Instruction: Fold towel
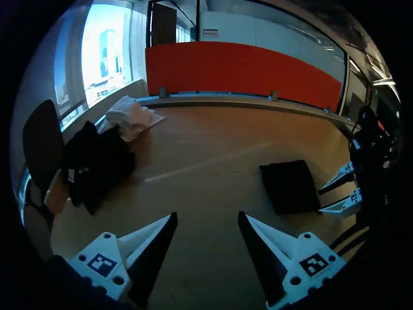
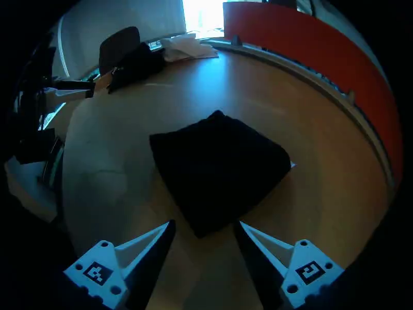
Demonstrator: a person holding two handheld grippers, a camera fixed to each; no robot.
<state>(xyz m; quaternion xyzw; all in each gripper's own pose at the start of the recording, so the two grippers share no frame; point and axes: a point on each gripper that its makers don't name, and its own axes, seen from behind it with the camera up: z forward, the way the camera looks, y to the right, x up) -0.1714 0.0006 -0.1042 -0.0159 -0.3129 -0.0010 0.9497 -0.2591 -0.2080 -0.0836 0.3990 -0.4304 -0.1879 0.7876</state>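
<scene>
Black is the colour of the towel [image 2: 219, 170] that we see. It lies folded in a flat pad on the brown wooden table [image 2: 330, 170]. In the right gripper view it sits just in front of the right gripper [image 2: 204, 223]. That gripper's two white fingers are spread apart. The near corner of the towel pokes in between their tips, but they do not squeeze it.

In the left gripper view, the left gripper [image 1: 206, 214] hangs over bare wood. Its fingers are wide apart too, and it holds nothing. From there we find the towel [image 1: 289, 186] off to the right, with the right gripper [image 1: 320, 201] just beside it.

At the far end of the table we see a white cloth [image 1: 129, 116] in a heap. Near it lies a dark pile of clothes [image 1: 98, 160]. A chair [image 1: 41, 139] stands by that pile. A long red wall [image 1: 242, 72] runs along the back edge of the table.
</scene>
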